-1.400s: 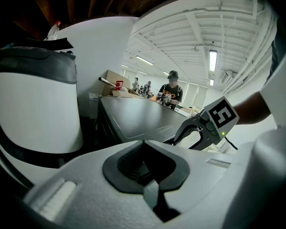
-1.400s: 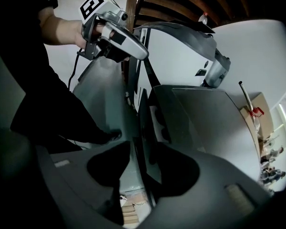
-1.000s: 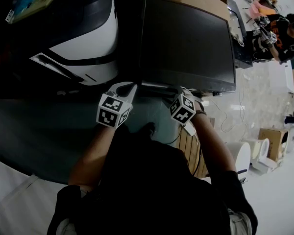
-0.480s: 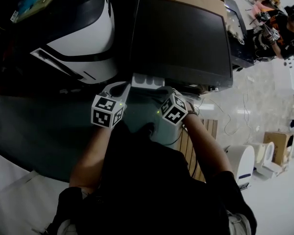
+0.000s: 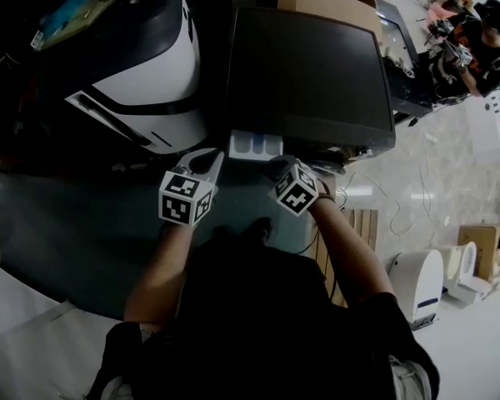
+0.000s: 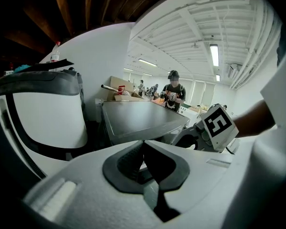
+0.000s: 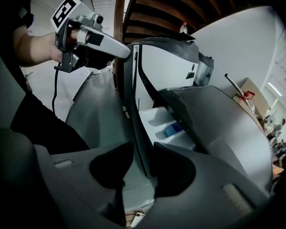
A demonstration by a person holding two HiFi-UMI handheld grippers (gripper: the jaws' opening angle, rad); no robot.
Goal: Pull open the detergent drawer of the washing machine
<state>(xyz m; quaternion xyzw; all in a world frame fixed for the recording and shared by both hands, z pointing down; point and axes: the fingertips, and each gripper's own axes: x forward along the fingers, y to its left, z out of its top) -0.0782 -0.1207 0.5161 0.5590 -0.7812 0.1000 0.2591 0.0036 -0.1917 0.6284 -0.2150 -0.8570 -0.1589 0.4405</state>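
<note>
Detergent drawer stands pulled out at front-left corner of washing machine, white compartments showing. R gripper: jaws closing w/ drawer's dark front panel between them, pads not clamped on it. L gripper clenched, empty, tips just beside drawer.

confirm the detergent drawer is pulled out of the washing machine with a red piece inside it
Not quite: the piece is blue, not red. The right gripper view shows it inside the white detergent drawer, which is indeed pulled out of the washing machine.
</note>
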